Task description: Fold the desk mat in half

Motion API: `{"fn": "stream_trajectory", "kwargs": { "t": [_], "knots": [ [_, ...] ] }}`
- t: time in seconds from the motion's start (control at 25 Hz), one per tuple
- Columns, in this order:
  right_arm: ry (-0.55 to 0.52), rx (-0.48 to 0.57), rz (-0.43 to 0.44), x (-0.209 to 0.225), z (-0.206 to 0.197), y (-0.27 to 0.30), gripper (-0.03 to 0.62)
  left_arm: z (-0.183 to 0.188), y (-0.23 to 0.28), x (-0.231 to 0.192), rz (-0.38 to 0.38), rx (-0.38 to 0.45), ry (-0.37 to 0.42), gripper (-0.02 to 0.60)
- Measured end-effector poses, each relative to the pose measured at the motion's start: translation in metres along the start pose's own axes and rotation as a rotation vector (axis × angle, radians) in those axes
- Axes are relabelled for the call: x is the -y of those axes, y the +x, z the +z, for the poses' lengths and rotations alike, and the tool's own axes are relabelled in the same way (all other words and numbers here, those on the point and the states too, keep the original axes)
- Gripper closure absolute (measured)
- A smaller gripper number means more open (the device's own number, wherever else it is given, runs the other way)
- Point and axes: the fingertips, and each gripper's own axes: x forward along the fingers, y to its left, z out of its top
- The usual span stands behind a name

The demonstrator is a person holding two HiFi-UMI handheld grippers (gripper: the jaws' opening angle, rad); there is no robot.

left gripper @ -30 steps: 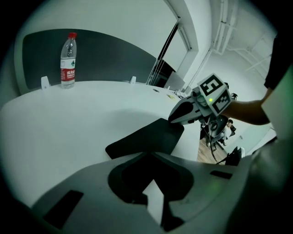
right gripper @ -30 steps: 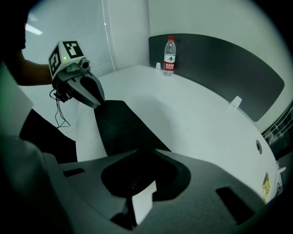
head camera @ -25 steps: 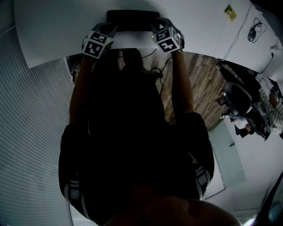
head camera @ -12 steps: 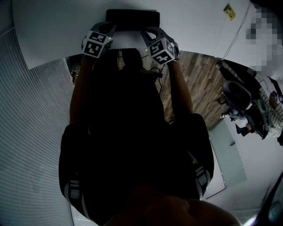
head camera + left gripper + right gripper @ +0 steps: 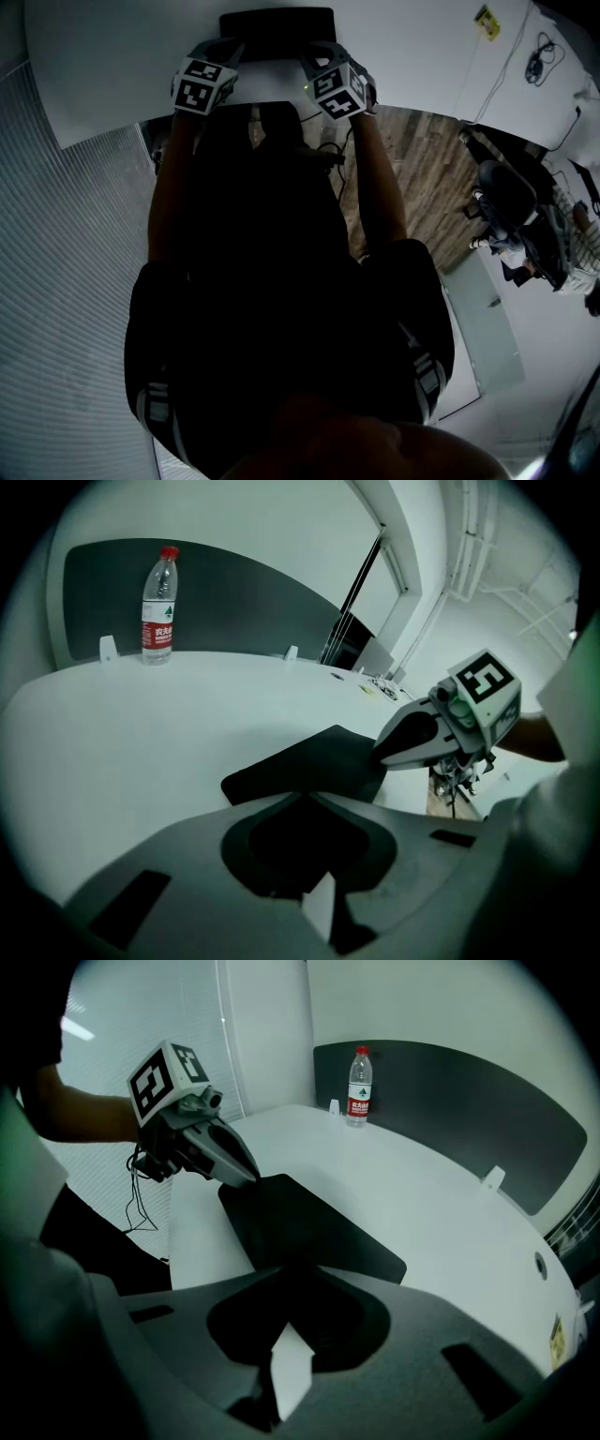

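A white table [image 5: 141, 733] with a curved edge carries a water bottle [image 5: 157, 607], red-capped and upright near its far edge. Two small white clips [image 5: 108, 649] stand just beside and farther right of the bottle. Well apart from the bottle, at the near edge, lies a black desk mat [image 5: 309, 766].

One white table [image 5: 112, 733]. On the table: one desk mat [image 5: 277, 23], black; one water bottle [image 5: 157, 607], red-capped; two small white tabs [image 5: 108, 649] along its far edge. At the table's near edge: two grippers, left gripper [image 5: 306, 794] and right gripper [image 5: 292, 1267].
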Motion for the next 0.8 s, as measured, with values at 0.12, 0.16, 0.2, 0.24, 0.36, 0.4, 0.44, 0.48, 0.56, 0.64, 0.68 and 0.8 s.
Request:
{"fn": "stream_trajectory", "kwargs": {
  "t": [0.12, 0.16, 0.2, 0.24, 0.36, 0.4, 0.44, 0.48, 0.56, 0.64, 0.68, 0.8],
  "knots": [
    [0.006, -0.008, -0.006, 0.005, 0.002, 0.005, 0.563, 0.007, 0.0, -0.009, 0.014, 0.01, -0.005, 0.568],
    [0.007, -0.01, -0.007, 0.006, 0.003, 0.006, 0.563, 0.009, 0.0, -0.011, 0.016, 0.013, -0.006, 0.568],
    [0.008, -0.011, -0.009, 0.007, 0.004, 0.006, 0.563, 0.011, -0.002, -0.013, 0.017, 0.018, -0.008, 0.568],
    [0.007, -0.01, -0.01, 0.008, 0.005, 0.006, 0.563, 0.014, -0.004, -0.014, 0.018, 0.022, -0.012, 0.568],
    [0.009, -0.009, -0.008, 0.007, 0.006, 0.003, 0.563, 0.018, -0.014, -0.015, 0.024, 0.035, -0.028, 0.568],
    [0.011, -0.009, -0.006, 0.007, 0.005, 0.002, 0.563, 0.017, -0.016, -0.015, 0.027, 0.039, -0.031, 0.568],
    [0.013, -0.008, -0.005, 0.006, 0.005, 0.0, 0.563, 0.016, -0.018, -0.016, 0.028, 0.043, -0.036, 0.568],
    [0.014, -0.007, -0.004, 0.005, 0.005, -0.001, 0.563, 0.015, -0.019, -0.016, 0.028, 0.046, -0.04, 0.568],
    [0.015, -0.003, -0.002, 0.003, 0.005, -0.002, 0.563, 0.012, -0.021, -0.015, 0.027, 0.048, -0.05, 0.568],
    [0.016, -0.001, 0.003, 0.003, 0.003, -0.004, 0.563, 0.011, -0.022, -0.014, 0.027, 0.05, -0.058, 0.568],
    [0.016, 0.0, 0.005, 0.003, 0.003, -0.005, 0.563, 0.011, -0.022, -0.013, 0.027, 0.05, -0.061, 0.568],
    [0.015, 0.003, 0.007, 0.001, 0.002, -0.008, 0.563, 0.009, -0.023, -0.011, 0.027, 0.051, -0.063, 0.568]
  ]
}}
